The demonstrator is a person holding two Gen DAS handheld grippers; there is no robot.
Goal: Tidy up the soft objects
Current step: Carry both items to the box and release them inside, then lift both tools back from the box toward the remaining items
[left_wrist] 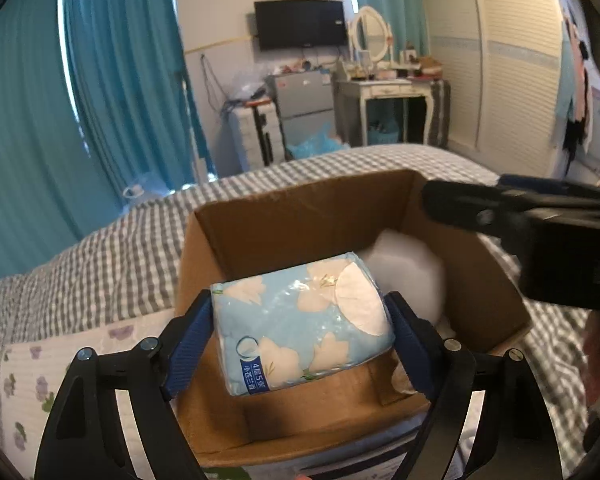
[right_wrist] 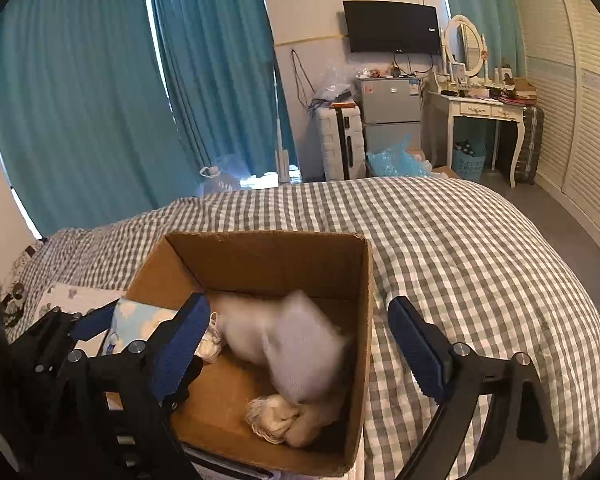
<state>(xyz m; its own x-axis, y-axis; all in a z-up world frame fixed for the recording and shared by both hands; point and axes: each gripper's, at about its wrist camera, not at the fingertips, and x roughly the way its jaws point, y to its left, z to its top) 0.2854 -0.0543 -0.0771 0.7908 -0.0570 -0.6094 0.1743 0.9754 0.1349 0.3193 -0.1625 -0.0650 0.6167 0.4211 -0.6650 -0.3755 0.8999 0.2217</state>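
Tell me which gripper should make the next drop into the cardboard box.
Left. The left gripper is shut on the tissue pack, held above the open cardboard box. The right gripper is open and holds nothing, with a blurred white soft item in the box beneath it.

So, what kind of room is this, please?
Most likely a bedroom in a home. The cardboard box sits on a bed with a grey checked cover; behind it are a dressing table with an oval mirror, a wall-mounted TV and teal curtains.
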